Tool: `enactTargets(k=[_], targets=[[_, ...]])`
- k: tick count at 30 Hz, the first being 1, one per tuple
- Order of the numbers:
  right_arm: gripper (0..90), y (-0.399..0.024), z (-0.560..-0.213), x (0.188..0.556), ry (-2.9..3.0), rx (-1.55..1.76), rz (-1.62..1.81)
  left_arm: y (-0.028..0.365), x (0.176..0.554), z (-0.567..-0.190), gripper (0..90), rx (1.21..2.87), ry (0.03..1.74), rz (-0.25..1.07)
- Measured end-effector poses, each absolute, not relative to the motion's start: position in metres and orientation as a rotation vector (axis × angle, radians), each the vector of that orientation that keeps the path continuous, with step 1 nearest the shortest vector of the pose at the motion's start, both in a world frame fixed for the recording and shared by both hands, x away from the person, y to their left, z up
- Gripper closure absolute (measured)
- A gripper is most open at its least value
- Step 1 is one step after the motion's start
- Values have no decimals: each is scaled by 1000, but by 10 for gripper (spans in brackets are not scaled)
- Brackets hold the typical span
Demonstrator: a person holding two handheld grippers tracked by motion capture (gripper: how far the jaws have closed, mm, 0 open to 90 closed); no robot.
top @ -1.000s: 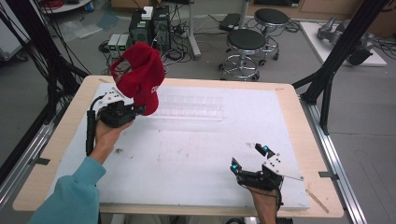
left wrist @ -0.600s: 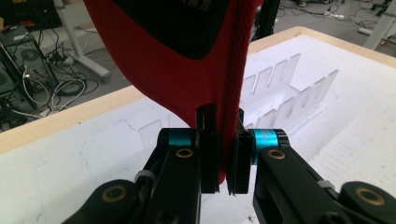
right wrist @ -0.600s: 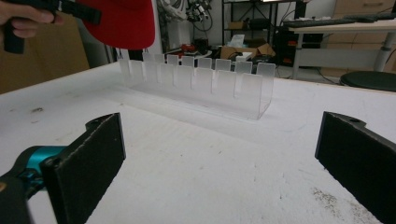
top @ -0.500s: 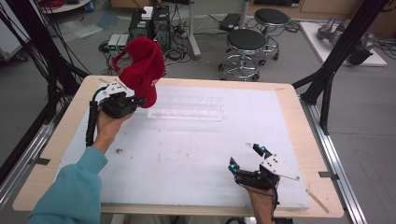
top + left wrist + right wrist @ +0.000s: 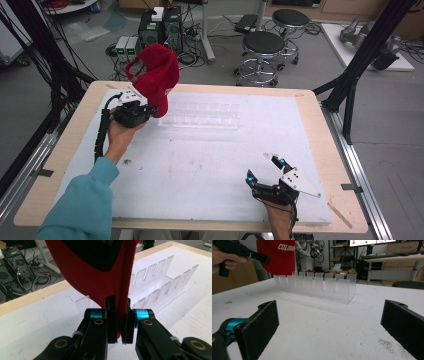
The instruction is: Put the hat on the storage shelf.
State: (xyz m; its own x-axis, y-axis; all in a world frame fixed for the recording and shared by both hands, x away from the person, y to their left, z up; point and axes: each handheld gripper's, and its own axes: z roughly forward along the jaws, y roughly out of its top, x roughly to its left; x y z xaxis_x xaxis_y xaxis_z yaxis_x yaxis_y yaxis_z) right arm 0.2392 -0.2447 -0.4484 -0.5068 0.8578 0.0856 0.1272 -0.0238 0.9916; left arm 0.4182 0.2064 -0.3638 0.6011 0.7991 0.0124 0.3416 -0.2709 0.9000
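Observation:
A red cap (image 5: 156,77) hangs in the air over the left end of a clear slotted rack (image 5: 200,116) at the back of the white table top. My left gripper (image 5: 145,111) is shut on the cap's brim edge (image 5: 123,312), which sits clamped between the black pads. In the right gripper view the cap (image 5: 277,255) shows white lettering above the rack (image 5: 317,286). My right gripper (image 5: 264,170) rests near the table's front right, open, with nothing between its pads (image 5: 260,327).
The white board (image 5: 200,170) lies on a wooden table (image 5: 65,150). Black frame posts (image 5: 360,60) stand at the back corners. Stools (image 5: 262,50) and computer boxes (image 5: 160,25) sit on the floor beyond the far edge.
The left hand has carried the cap slightly up and toward the far edge, over the rack's left end. The right gripper has stayed in place.

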Motion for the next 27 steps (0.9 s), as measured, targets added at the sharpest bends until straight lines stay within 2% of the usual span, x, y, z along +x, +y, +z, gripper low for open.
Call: enactTargets(k=[12, 27], targets=[[5, -246, -452, 238, 1654, 1031, 1585, 207, 423, -383, 854, 1842, 959, 555], [5, -245, -452, 237, 1654, 1007, 1576, 207, 411, -398, 849, 1807, 977, 578]])
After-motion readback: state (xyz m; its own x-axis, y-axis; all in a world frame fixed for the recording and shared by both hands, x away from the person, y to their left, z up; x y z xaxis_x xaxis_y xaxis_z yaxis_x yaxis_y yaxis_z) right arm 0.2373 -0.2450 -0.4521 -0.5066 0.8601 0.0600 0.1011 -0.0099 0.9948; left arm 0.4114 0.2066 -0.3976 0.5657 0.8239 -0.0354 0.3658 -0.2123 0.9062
